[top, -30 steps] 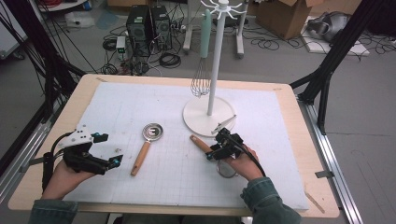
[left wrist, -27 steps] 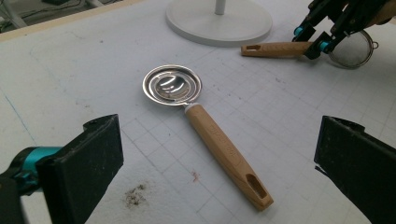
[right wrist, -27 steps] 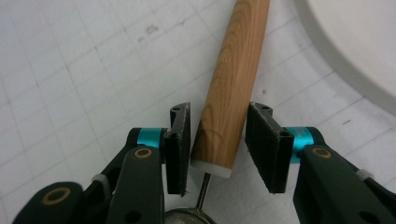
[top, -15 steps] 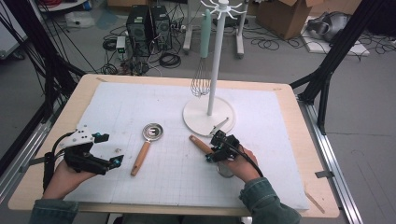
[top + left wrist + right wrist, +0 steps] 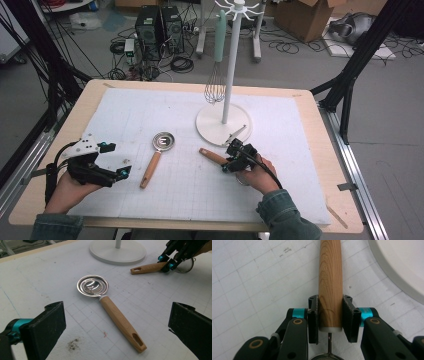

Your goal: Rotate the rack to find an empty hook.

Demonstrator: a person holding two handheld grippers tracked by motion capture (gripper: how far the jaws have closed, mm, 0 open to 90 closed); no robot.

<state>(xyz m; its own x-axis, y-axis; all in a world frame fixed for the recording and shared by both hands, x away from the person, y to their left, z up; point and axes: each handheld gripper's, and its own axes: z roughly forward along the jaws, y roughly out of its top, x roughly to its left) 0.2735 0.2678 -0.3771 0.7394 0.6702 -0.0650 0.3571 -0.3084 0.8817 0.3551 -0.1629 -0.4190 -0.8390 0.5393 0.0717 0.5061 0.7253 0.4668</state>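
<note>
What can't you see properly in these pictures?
- High view: the right gripper and hand hide the held utensil's metal head.
- Right gripper view: that wooden handle is cut off at the top edge.
- High view: the whisk wires are too small to count.

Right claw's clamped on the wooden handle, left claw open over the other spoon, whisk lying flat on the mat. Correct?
Not the whisk: the high view shows it hanging from the stand. The rest holds: right claw on the wooden handle, left claw open over the other spoon.

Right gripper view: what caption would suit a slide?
Right gripper closing its black jaws on a wooden utensil handle lying on the gridded mat.
</note>
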